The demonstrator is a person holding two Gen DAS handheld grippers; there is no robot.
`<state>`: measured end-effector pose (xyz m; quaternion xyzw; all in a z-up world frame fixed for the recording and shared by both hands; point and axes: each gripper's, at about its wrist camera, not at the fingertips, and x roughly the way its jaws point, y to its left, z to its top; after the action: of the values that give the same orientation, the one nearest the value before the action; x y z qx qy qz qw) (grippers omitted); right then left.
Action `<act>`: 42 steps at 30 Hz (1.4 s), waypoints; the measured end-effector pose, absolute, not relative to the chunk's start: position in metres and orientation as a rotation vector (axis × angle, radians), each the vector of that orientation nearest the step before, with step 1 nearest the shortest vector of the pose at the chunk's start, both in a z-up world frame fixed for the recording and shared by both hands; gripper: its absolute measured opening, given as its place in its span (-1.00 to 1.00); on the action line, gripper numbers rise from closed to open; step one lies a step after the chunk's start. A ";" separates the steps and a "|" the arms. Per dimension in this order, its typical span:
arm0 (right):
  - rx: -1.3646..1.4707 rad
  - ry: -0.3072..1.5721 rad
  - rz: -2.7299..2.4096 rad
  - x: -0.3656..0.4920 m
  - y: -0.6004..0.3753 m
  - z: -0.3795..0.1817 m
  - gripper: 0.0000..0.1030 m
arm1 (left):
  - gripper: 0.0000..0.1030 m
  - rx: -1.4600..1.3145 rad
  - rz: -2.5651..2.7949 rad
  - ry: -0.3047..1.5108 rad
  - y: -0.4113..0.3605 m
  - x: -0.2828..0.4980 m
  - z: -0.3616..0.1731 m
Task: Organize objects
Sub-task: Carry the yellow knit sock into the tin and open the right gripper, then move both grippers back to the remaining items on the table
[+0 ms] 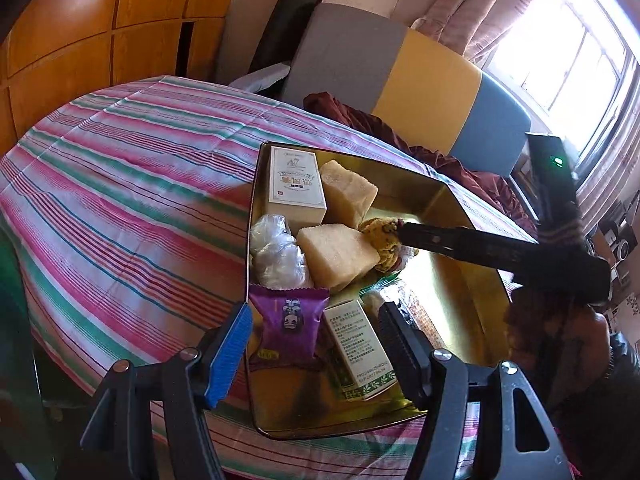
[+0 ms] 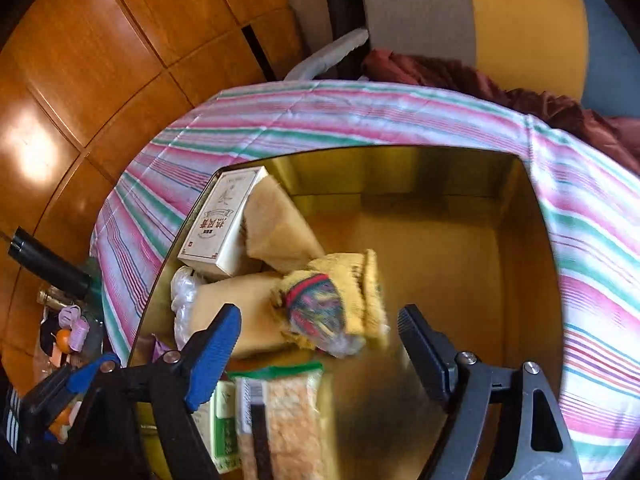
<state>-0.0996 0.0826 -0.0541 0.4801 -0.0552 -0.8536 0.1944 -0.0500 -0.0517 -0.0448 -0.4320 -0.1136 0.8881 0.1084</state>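
A gold metal tray (image 1: 460,248) sits on the striped cloth and shows in both views (image 2: 460,184). In it lie a white box (image 1: 295,184), two pale yellow blocks (image 1: 338,254), a clear plastic bundle (image 1: 276,248), a purple snack packet (image 1: 290,320), a green-and-white box (image 1: 358,350) and a yellow knitted item (image 2: 344,292). My left gripper (image 1: 316,344) is open, hovering over the purple packet and the green-and-white box. My right gripper (image 2: 320,348) is open just above the knitted item. A clear cracker packet (image 2: 280,412) lies below it.
The striped cloth (image 1: 120,184) covers a round table. A grey, yellow and blue chair (image 1: 400,76) with a dark red cloth (image 1: 360,116) stands behind it. Wooden cabinets (image 1: 80,40) are at the left. Small items (image 2: 68,332) lie beyond the table's left edge.
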 end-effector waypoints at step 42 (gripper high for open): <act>1.209 -0.917 -3.240 0.118 0.476 -0.001 0.81 | 0.15 -1.110 2.183 0.210 0.154 -0.009 -0.025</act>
<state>0.1180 0.4760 -0.0010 0.3300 -0.2504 -0.8841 -0.2162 -0.0095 0.1545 -0.0250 -0.4255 0.0805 0.8367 0.3353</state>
